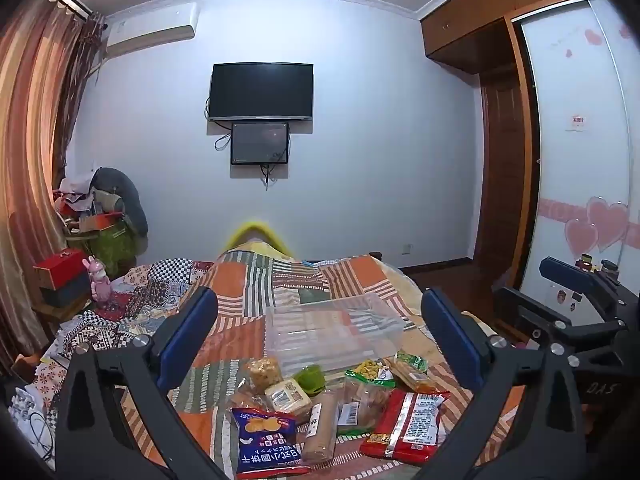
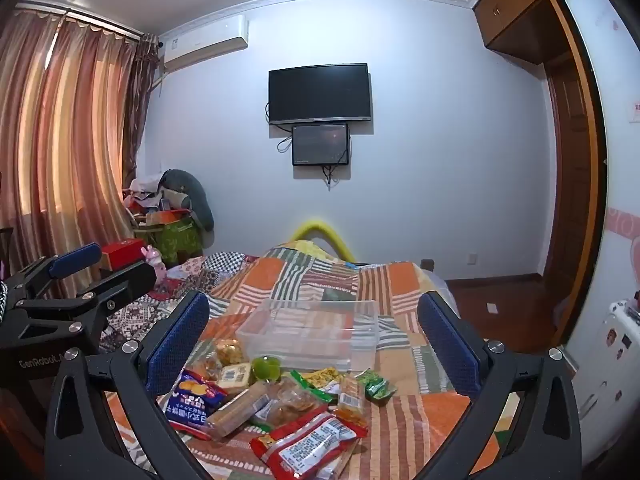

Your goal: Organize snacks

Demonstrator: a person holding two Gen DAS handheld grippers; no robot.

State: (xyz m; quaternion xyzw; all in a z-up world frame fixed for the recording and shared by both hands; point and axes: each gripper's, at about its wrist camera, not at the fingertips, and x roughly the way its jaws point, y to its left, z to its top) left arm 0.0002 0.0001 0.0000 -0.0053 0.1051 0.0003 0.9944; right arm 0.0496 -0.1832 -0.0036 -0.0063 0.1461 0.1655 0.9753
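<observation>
Several snack packets lie in a heap on a patchwork bedspread point(image 1: 280, 280). Among them are a blue cracker bag point(image 1: 266, 438) point(image 2: 192, 398), a red packet point(image 1: 404, 420) point(image 2: 308, 440), a tan biscuit sleeve point(image 1: 320, 424) point(image 2: 236, 408) and a green jelly cup point(image 1: 313, 376) point(image 2: 266, 367). Behind the heap stands an empty clear plastic box point(image 1: 332, 330) point(image 2: 312, 330). My left gripper point(image 1: 320, 328) hangs open above the heap with nothing between its blue pads. My right gripper point(image 2: 314, 332) is open too, empty, level with the box. In each wrist view the other gripper shows at the edge.
The bed fills the foreground; a cluttered pile with a red box point(image 1: 60, 266) and a pink toy point(image 1: 98, 278) sits at the left by the curtains. A wardrobe point(image 1: 500, 160) and wooden floor lie to the right. A television point(image 1: 262, 92) hangs on the far wall.
</observation>
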